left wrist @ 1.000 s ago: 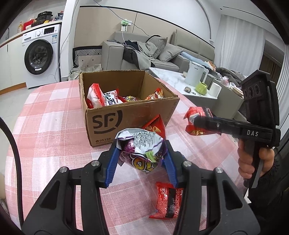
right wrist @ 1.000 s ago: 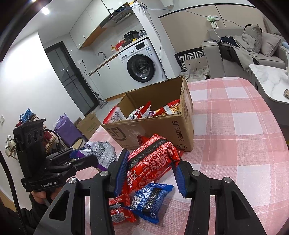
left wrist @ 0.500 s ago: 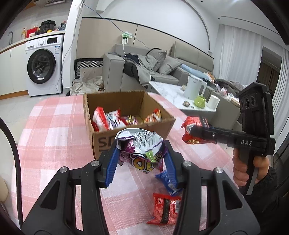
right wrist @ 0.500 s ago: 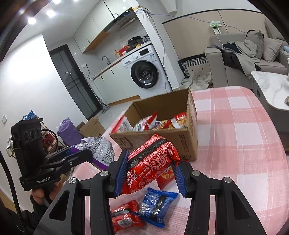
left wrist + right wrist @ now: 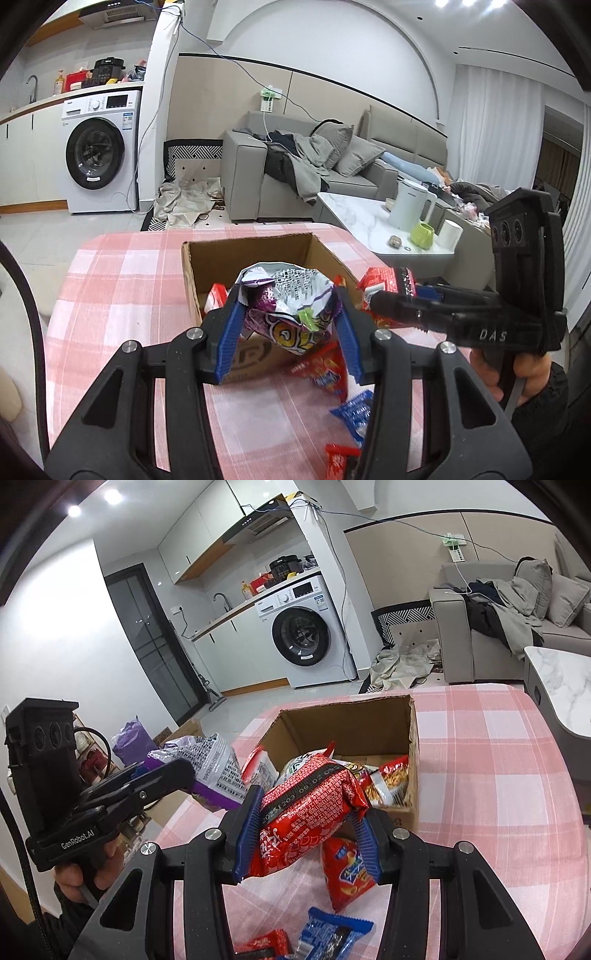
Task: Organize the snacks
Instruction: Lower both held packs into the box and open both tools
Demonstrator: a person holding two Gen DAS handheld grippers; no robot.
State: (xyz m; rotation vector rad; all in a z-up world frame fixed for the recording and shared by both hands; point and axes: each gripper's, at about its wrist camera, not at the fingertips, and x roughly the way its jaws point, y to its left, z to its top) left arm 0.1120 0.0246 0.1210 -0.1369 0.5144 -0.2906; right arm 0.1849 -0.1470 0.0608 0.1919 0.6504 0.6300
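My left gripper (image 5: pixel 290 328) is shut on a purple and silver snack bag (image 5: pixel 291 310), held above the near wall of the open cardboard box (image 5: pixel 255 251). In the right wrist view my right gripper (image 5: pixel 306 827) is shut on a red snack packet (image 5: pixel 306 812), raised just in front of the same box (image 5: pixel 369 720), which holds several snacks. The left gripper (image 5: pixel 155 779) with its purple bag (image 5: pixel 214 768) shows at the left of that view. The right gripper (image 5: pixel 391 306) with the red packet (image 5: pixel 384 280) shows at the right of the left wrist view.
On the pink checked tablecloth (image 5: pixel 498 775) in front of the box lie a red chip bag (image 5: pixel 347 867), a blue packet (image 5: pixel 332 934) and a small red packet (image 5: pixel 266 943). A marble coffee table (image 5: pixel 354 218) with a kettle and green mug stands beyond the table's right edge.
Both grippers have risen with their packets and moved toward the box; the box's inside now shows from above, and the loose packets have slid lower in both views.
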